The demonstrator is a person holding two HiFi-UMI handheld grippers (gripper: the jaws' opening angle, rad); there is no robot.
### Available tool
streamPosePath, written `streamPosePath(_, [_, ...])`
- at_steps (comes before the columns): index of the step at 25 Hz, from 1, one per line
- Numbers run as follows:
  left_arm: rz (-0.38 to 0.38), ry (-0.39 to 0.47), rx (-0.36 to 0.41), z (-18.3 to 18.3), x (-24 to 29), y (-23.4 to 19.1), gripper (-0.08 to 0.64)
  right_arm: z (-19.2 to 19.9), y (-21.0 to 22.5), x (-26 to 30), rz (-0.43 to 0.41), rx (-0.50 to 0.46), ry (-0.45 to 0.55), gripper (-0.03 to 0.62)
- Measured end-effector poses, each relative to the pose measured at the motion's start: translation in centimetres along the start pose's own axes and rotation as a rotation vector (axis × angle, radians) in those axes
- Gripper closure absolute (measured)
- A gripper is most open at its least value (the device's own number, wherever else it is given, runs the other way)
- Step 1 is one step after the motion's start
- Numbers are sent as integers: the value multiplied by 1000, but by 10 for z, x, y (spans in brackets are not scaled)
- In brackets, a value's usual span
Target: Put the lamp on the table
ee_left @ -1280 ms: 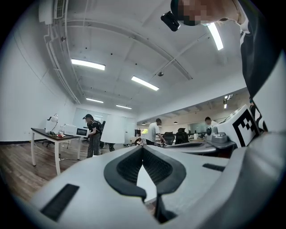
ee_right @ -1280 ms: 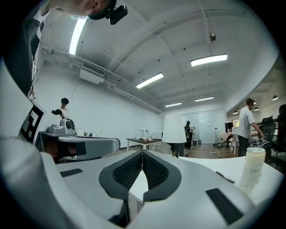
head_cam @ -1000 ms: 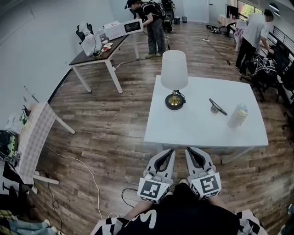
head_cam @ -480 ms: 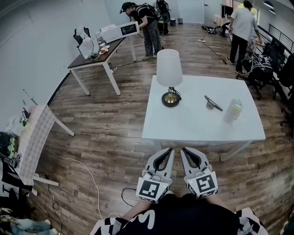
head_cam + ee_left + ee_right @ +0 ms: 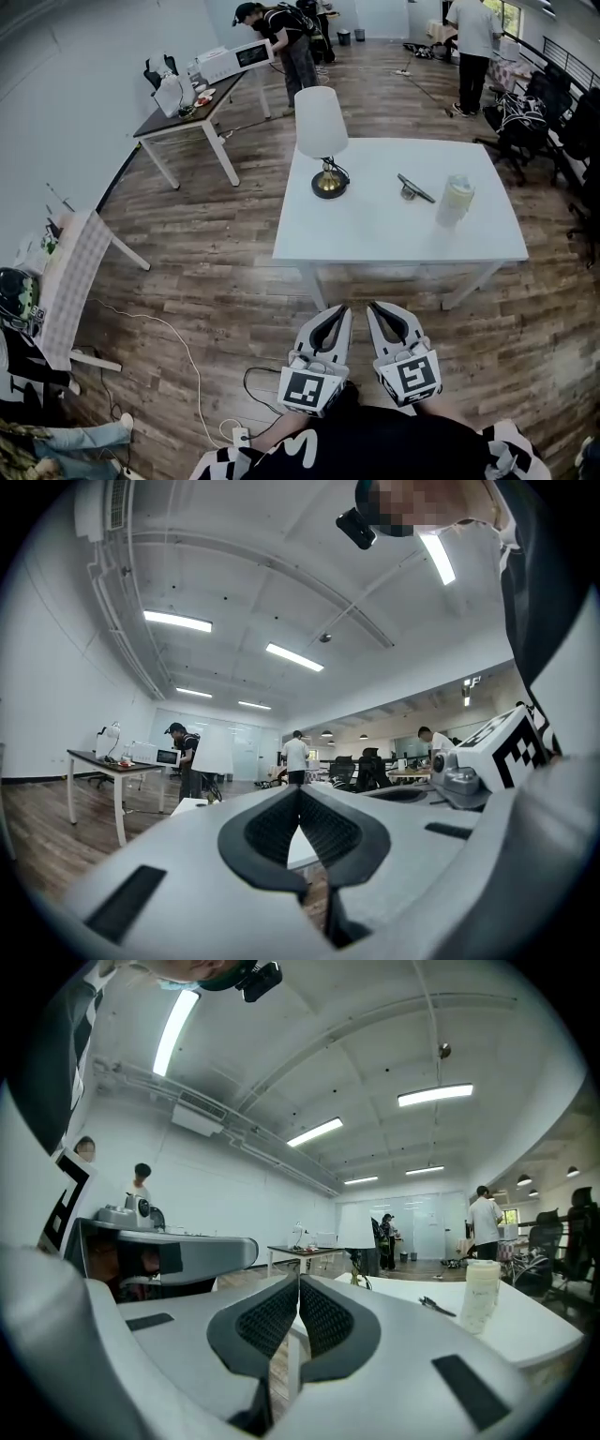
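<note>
A lamp (image 5: pixel 322 136) with a white shade and a brass base stands upright near the far left corner of the white table (image 5: pixel 375 239). Both grippers are held close to my body, well short of the table's near edge. My left gripper (image 5: pixel 336 312) is shut and empty. Beside it, my right gripper (image 5: pixel 379 309) is shut too, with nothing in it. In the right gripper view the lamp's shade (image 5: pixel 356 1225) shows past the closed tips, with the table (image 5: pixel 441 1321) stretching off to the right. In the left gripper view the shade (image 5: pixel 213 752) is visible at the left.
On the table lie a small dark tool (image 5: pixel 413 189) and a pale bottle (image 5: pixel 454 201). A dark desk (image 5: pixel 183 112) with boxes stands far left, with people beyond it. A slatted bench (image 5: pixel 70 281) is at left. A cable (image 5: pixel 173 347) runs over the wooden floor near my feet.
The table and lamp have slid up and left in the head view, so I have drawn back from the table. Both grippers stay shut by my body.
</note>
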State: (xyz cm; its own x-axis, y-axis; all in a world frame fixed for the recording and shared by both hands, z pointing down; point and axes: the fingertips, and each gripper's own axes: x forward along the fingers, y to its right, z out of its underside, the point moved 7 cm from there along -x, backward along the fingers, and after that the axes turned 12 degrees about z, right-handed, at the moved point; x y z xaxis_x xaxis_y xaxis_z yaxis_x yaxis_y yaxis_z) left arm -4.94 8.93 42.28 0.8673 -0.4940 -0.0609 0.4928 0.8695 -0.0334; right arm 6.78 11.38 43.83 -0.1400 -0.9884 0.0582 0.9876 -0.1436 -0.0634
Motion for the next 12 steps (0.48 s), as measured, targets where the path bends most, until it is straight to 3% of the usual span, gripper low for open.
streamPosePath(12, [-9,-12,-20,13,-34,129,555,6,14,-124,-21,11,1,572])
